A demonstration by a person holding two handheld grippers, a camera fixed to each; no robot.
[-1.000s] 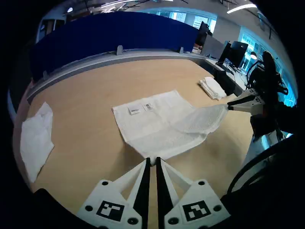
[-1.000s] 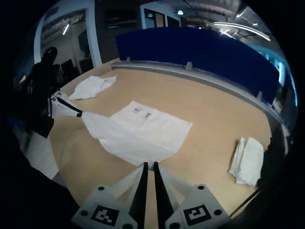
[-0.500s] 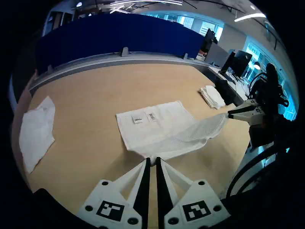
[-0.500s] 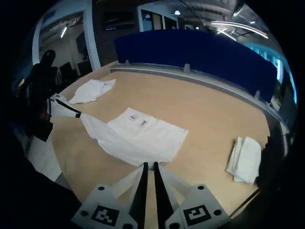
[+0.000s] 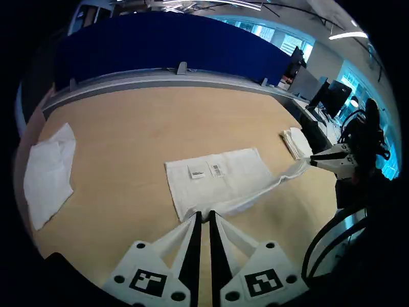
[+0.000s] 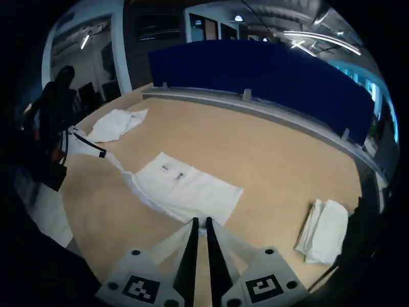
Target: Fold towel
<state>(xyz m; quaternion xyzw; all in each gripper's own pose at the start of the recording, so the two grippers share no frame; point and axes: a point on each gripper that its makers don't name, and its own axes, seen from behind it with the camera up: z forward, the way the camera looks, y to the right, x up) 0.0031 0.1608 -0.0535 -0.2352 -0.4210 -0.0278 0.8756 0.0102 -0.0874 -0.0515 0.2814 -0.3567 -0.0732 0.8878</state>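
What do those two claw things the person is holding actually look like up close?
Both the left gripper and the right gripper are white plastic. Each has two long wedge-shaped fingers tapering to a point, lined inside with black strips. Every finger base carries a square black-and-white marker and small round holes.
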